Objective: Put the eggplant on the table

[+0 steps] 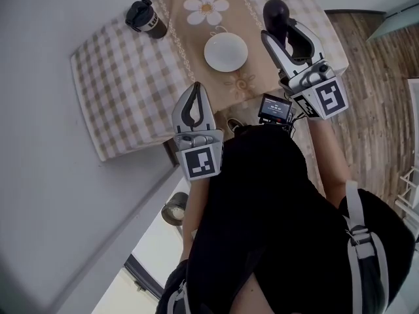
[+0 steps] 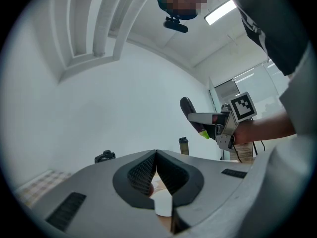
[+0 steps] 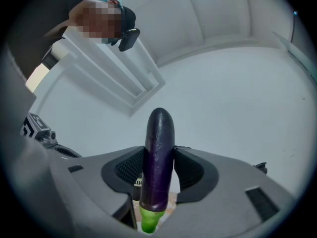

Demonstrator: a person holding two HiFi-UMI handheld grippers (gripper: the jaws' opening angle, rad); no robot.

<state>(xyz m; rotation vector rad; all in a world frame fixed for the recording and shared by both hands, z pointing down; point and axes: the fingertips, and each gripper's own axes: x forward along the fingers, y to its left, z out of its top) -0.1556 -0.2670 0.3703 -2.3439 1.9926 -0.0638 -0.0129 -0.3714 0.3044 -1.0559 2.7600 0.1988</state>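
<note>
A dark purple eggplant (image 3: 158, 157) with a green stem end stands upright between the pads of my right gripper (image 3: 158, 170), which is shut on it. In the head view the right gripper (image 1: 288, 34) holds the eggplant (image 1: 276, 12) above the right part of the checked tablecloth (image 1: 124, 77). From the left gripper view the eggplant (image 2: 190, 114) shows in the right gripper off to the right. My left gripper (image 1: 193, 103) hovers over the table's near edge, its jaws closed together with nothing between them (image 2: 155, 170).
On the table sit a white plate (image 1: 226, 51) in the middle and a dark lidded cup (image 1: 145, 18) at the far left. A flower-patterned runner (image 1: 206, 8) crosses the cloth. A wooden floor (image 1: 373, 77) lies to the right, a grey wall to the left.
</note>
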